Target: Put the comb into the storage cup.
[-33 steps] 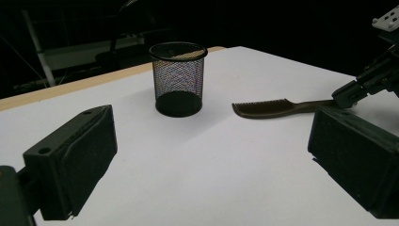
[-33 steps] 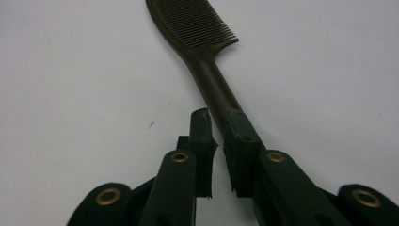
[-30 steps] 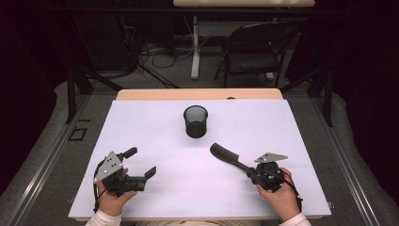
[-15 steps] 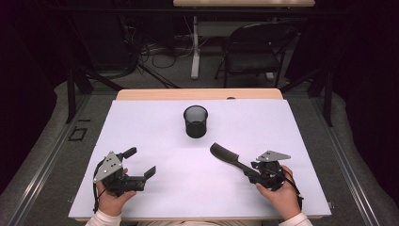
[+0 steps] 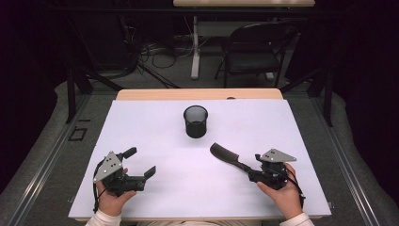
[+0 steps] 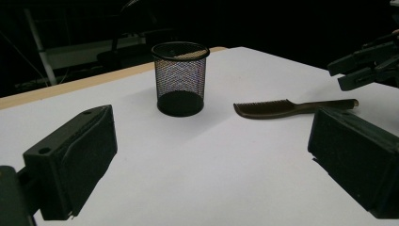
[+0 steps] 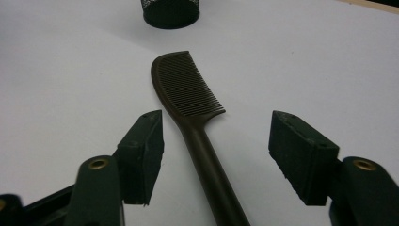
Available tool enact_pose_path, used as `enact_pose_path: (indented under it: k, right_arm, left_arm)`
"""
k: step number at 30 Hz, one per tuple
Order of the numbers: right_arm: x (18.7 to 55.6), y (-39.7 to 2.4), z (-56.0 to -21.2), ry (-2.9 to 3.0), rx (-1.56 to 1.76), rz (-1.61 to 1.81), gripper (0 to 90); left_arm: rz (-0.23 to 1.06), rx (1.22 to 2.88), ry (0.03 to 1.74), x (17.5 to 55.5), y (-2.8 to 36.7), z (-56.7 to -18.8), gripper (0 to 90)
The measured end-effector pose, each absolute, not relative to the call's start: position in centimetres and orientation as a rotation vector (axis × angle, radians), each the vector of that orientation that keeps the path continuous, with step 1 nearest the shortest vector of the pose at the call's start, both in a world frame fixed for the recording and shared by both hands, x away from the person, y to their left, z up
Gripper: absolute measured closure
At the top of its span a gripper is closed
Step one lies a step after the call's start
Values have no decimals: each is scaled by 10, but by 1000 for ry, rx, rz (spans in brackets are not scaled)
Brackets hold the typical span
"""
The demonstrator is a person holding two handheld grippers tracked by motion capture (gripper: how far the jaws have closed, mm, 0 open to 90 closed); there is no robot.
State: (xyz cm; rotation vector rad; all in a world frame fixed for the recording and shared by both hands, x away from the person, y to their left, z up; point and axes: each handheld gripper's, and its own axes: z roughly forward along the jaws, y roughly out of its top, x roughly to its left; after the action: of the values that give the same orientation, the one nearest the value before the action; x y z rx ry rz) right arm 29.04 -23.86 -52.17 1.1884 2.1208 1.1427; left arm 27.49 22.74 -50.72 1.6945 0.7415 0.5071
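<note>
Right gripper (image 5: 253,167) has jaws spread well apart, just been opening; comb (image 5: 227,157) handle lies between them on the bench (image 5: 155,127), neither pad touching it in the right gripper view, clear gap on both sides. Comb (image 7: 188,101) runs straight out ahead of that gripper, toothed head at the far end, teeth facing its right jaw. Mesh cup (image 5: 195,121) stands upright beyond the comb head, apart from it. Left gripper (image 5: 140,164) is wide open, holding nothing, bare bench between its jaws; cup (image 6: 180,78) and comb (image 6: 287,108) are ahead of it, comb off to its right. Versus a second ago: right jaws were clamped on the handle, now released; comb, cup and both hands are in the same spots. Hidden: comb handle end is cut off at the bottom edge of the right gripper view; cup cropped there to its base (image 7: 171,12).
</note>
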Motion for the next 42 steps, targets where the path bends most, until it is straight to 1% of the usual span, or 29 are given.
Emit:
enact_pose_path:
  k: [7,10,12,14,18,31,42]
  right_arm:
    - [292,-241,-516,2129,1195,1203,232]
    - [294,-240,-514,2118,1199,1201,151]
    - [295,-240,-513,2131,1209,1197,141]
    - [296,-239,-512,2147,1209,1185,112]
    - [300,-235,-508,2193,1206,1173,3]
    - [302,-227,-491,2254,1101,1051,0]
    - [311,-221,-482,2326,1069,908,0]
  left_arm:
    - [509,1691,749,275,228,-507,19]
    - [509,1686,752,275,230,-507,19]
    - [508,1686,757,276,230,-508,19]
    - [506,1683,760,276,231,-508,19]
    - [504,1681,762,277,232,-508,19]
    - [503,1679,761,276,233,-508,19]
    - [503,1684,750,274,230,-506,19]
